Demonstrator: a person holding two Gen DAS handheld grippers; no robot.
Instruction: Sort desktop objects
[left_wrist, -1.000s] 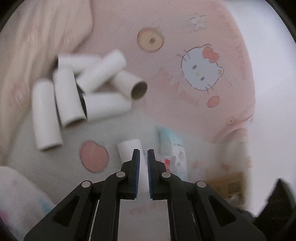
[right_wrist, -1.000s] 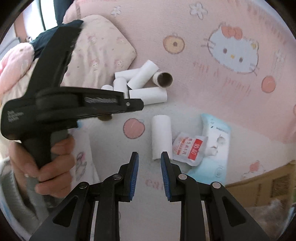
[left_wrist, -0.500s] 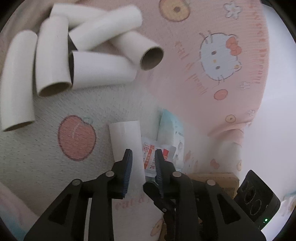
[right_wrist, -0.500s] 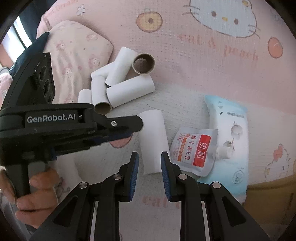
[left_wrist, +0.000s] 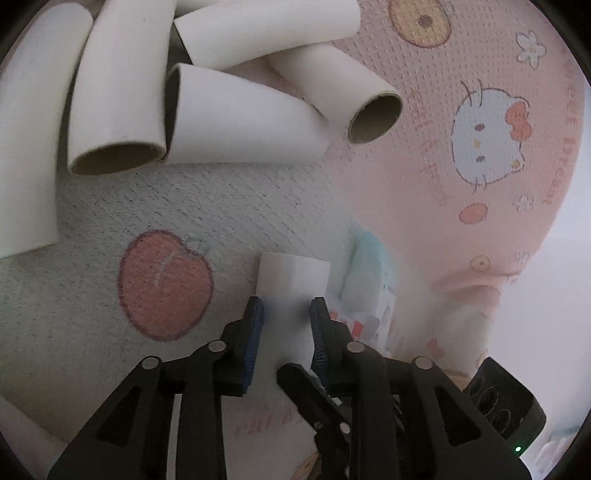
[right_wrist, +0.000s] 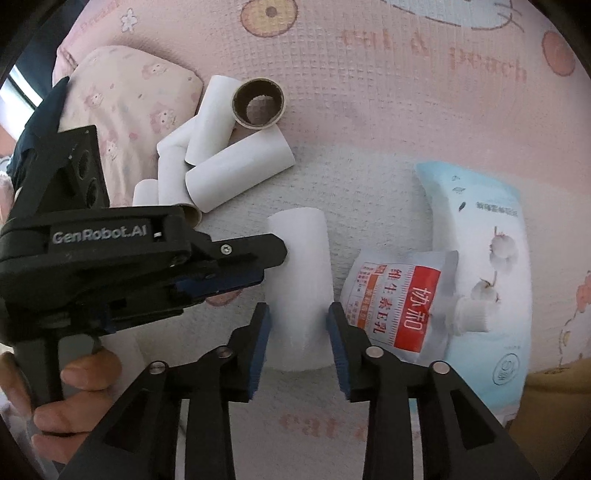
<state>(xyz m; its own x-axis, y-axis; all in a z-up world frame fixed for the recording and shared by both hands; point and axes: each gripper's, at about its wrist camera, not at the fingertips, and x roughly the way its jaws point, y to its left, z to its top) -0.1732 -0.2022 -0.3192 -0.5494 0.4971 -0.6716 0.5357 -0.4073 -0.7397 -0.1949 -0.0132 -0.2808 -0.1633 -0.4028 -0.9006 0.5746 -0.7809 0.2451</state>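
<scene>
At far left in the right wrist view a hand (right_wrist: 55, 398) holds the left tongs (right_wrist: 236, 273), which reach in sideways toward the lone tube (right_wrist: 299, 280). Behind them sits the pile (right_wrist: 221, 158) of white cardboard tubes, resting against a pillow (right_wrist: 125, 103) on the pink blanket (right_wrist: 369, 110); this is a bed, not a desk.

The lone tube lies apart from the pile, just left of a red-labelled pouch (right_wrist: 399, 302), which overlaps a pale blue pack (right_wrist: 491, 236). The left tongs' jaws are opening, and in their own view the tube (left_wrist: 291, 291) shows between the pads, though I cannot tell if they press it. The right tongs (right_wrist: 299, 332) straddle the tube's near end, jaws opening, pads clear of its sides.

The step in hand looks like picking up the stray tube to join the pile. Next, one pair should lower fully around the tube and close gently, as thin cardboard crushes easily, while the other backs off to avoid a clash.
</scene>
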